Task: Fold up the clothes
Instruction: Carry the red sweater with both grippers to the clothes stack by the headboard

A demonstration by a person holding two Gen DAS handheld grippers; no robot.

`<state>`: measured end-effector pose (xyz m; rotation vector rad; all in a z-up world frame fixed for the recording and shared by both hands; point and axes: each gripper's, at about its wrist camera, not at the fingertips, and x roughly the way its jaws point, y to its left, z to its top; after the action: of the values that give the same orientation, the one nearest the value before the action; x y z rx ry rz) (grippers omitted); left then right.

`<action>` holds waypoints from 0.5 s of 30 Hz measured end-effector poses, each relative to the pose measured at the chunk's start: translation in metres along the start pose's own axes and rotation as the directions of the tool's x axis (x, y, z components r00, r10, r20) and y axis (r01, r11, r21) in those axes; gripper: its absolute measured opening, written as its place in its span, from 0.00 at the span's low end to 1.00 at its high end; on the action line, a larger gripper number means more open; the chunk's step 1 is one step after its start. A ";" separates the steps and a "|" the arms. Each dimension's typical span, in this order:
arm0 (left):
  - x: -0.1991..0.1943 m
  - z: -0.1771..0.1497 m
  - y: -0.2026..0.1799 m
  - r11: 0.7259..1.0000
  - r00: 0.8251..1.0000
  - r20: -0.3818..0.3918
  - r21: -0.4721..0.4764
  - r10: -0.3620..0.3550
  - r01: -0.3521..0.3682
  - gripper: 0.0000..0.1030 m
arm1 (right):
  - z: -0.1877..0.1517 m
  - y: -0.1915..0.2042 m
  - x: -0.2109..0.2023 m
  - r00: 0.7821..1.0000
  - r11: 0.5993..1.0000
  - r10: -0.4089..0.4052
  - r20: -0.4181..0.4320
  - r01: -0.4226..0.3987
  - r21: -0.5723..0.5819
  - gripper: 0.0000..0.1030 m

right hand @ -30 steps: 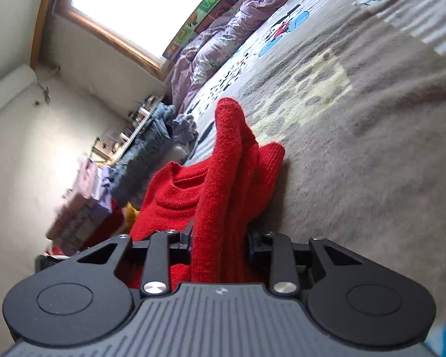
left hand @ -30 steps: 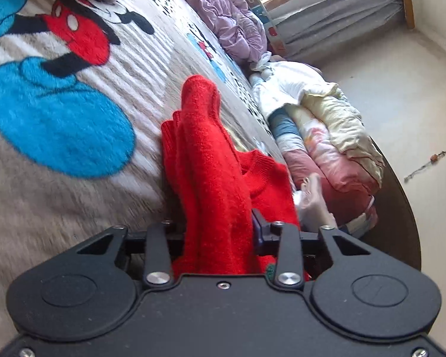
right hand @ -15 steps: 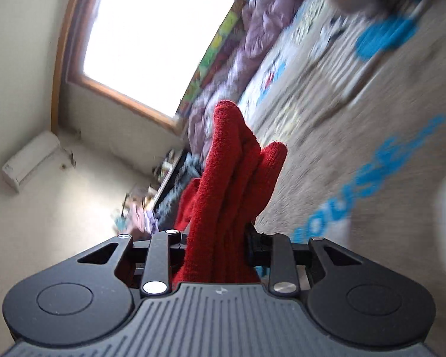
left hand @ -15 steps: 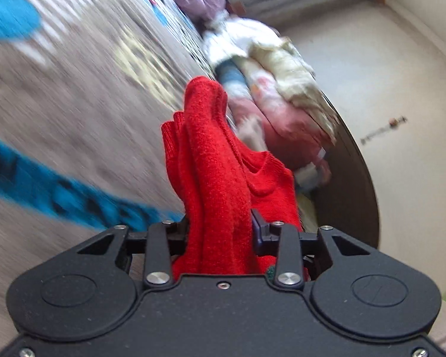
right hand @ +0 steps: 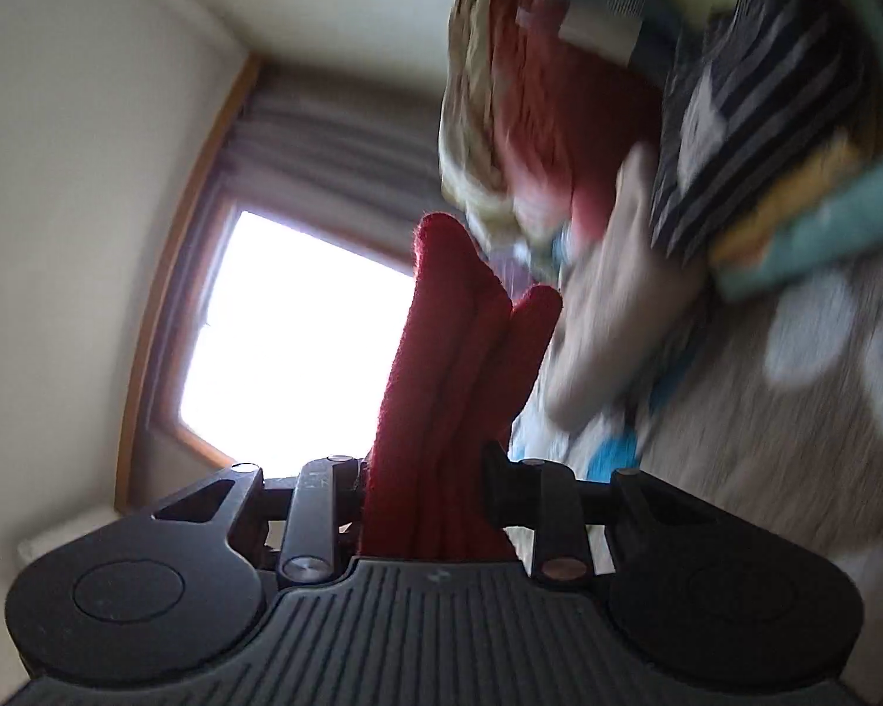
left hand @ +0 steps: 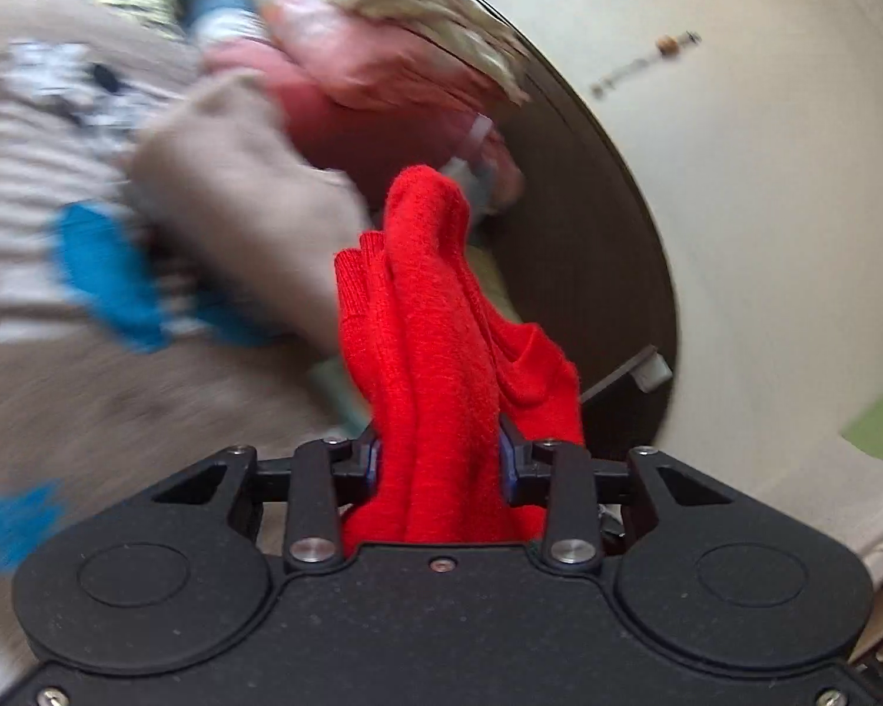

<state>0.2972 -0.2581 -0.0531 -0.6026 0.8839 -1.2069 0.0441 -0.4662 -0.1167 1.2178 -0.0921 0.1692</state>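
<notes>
- The bright red knitted sweater [left hand: 435, 365] stands bunched in thick folds between the two fingers of the left gripper [left hand: 438, 459]; the black fingers [left hand: 515, 459] are drawn in on the wool and pinch it from both sides, only narrowly apart.
- From that grip the fabric rises ahead of the fingers in a rounded peak, and more of it spills off to the right — a ribbed edge shows there.
- In the right wrist view the same red sweater [right hand: 441, 388] is wedged between the fingers of the right gripper [right hand: 427, 482], which squeeze it just as closely, with several layers standing upright past the tips.
- Beyond the left grip, blurred, lies the grey plush bed blanket with blue and white cartoon print [left hand: 47, 188], and beside it a pile of pink and cream clothes [left hand: 382, 41] near a dark curved bed edge [left hand: 630, 247].
- The right view shows a bright window with a wooden frame [right hand: 276, 341] to the left of the sweater and, to its right, a blurred stack of striped and teal clothes [right hand: 765, 135] on the blanket.
</notes>
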 end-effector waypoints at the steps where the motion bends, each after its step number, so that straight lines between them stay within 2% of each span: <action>1: 0.016 0.009 -0.008 1.000 1.000 -0.018 0.021 -0.011 0.012 0.32 | 0.011 -0.003 -0.001 0.999 1.000 0.005 0.038 -0.005 0.001 0.30; 4: 0.063 0.035 -0.029 0.996 0.996 -0.071 0.069 -0.052 0.057 0.32 | 0.046 -0.010 -0.002 0.990 1.000 0.013 0.141 -0.010 -0.018 0.30; 7: 0.109 0.056 -0.043 0.989 0.988 -0.128 0.112 -0.083 0.098 0.32 | 0.075 -0.021 -0.001 0.972 1.000 0.009 0.236 -0.005 -0.017 0.30; 11: 0.162 0.072 -0.044 0.986 0.976 -0.183 0.097 -0.119 0.138 0.32 | 0.112 -0.042 0.004 0.939 1.000 -0.010 0.344 0.011 -0.001 0.30; 15: 0.203 0.083 -0.036 0.980 0.960 -0.232 0.083 -0.157 0.180 0.32 | 0.134 -0.053 0.008 0.911 0.999 -0.028 0.412 0.044 -0.029 0.30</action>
<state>0.3686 -0.4673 -0.0319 -0.4706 0.9669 -1.4880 0.0642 -0.6089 -0.1182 1.2019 -0.4391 -0.1248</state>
